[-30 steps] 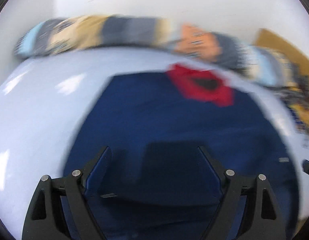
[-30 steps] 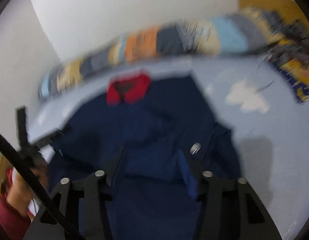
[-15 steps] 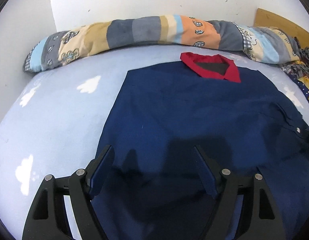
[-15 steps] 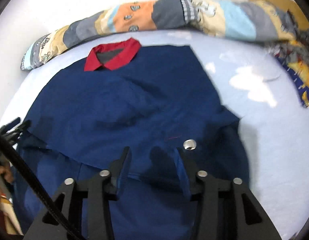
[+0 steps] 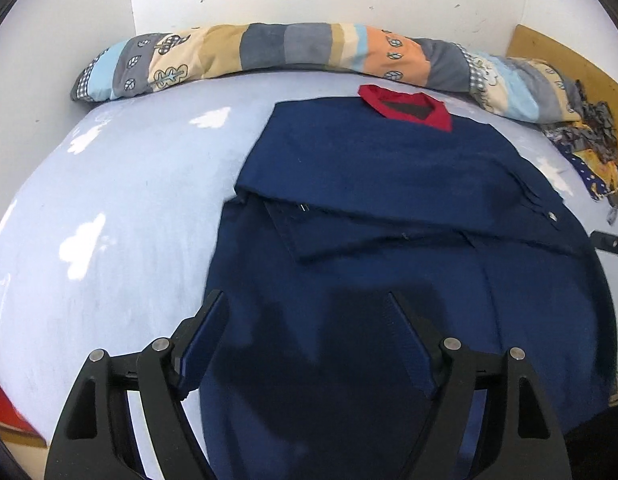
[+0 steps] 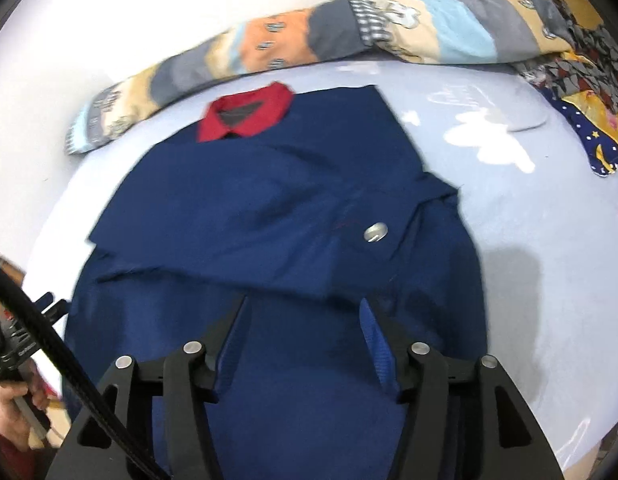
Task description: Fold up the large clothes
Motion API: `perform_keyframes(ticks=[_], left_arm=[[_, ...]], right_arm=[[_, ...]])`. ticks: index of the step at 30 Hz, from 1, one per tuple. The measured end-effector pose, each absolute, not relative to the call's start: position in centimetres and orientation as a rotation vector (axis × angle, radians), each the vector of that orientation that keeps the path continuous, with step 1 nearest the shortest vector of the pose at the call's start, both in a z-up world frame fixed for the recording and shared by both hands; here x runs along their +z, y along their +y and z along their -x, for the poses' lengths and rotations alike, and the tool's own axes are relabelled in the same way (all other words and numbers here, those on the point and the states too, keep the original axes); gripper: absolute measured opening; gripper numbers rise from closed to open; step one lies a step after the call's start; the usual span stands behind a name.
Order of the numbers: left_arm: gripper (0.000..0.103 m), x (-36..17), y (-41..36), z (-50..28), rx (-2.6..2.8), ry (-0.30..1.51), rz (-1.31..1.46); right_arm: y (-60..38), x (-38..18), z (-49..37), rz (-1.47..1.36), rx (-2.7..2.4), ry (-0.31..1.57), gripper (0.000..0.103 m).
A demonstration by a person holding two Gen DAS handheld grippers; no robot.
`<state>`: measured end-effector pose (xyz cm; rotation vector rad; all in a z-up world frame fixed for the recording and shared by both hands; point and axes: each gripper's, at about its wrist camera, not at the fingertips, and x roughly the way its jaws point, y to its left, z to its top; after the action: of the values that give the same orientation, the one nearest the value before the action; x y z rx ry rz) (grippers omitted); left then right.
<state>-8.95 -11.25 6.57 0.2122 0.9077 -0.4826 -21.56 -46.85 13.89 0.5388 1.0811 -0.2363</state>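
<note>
We've got the navy shirt flat on the bed, sleeves folded in — left tool wide, right tool opening, both empty, ready for the hem fold.

The near hem of the blue shirt is cut off by the bottom edge in both views, behind the gripper frames. In the right wrist view the long pillow and red collar are smeared by motion blur, so the pillow's prints cannot be read. The patterned cloth runs out of the picture at the right. Only part of a hand shows at the lower left
</note>
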Motion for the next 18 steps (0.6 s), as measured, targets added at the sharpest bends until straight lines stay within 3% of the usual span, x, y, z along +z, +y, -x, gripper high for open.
perform_keyframes(ticks=[7,11,13,18], left_arm=[[0.079,2.6,-10.4,13.4,-0.468,0.991,-0.102],[0.082,-0.4,-12.1,15.7,-0.449,0.963,-0.306],[0.082,-0.4,-12.9,16.6,-0.440,0.924,-0.405],[0.081,1.1,-10.6,18.2,-0.468,0.907,-0.337]], right_arm=[[-37.8,11.7,24.7,-0.462,-0.137,1.154,0.061],[-33.6,9.3,25.7,-0.335,-0.126,1.202,0.062],[-32.7,8.0,25.5,-0.266,-0.141,1.210,0.064],[-32.3,9.7,27.1,-0.311,-0.105,1.170,0.065]])
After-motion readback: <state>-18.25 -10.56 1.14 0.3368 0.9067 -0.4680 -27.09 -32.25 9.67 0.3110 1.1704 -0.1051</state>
